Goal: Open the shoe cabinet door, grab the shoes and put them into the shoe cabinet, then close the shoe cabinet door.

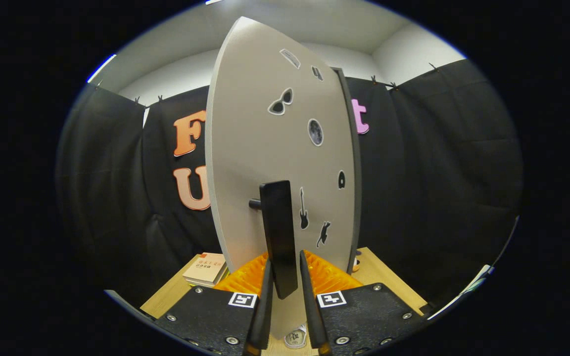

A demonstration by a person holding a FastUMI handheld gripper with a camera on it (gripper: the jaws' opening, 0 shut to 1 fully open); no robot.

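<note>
The shoe cabinet door (260, 148) is a tall pale panel with several small stickers, standing right in front of me with its dark edge (354, 173) turned away on the right. Its black upright bar handle (276, 217) stands off the panel on a short peg. My gripper (285, 258) has one finger on each side of the handle's lower end, and both fingers (266, 291) press against it. A small white thing (295, 338) peeks out below the door between the fingers; I cannot tell what it is.
A small stack of books (206, 269) lies on the wooden tabletop (386, 279) left of the door. Black cloth walls close the booth on both sides and behind.
</note>
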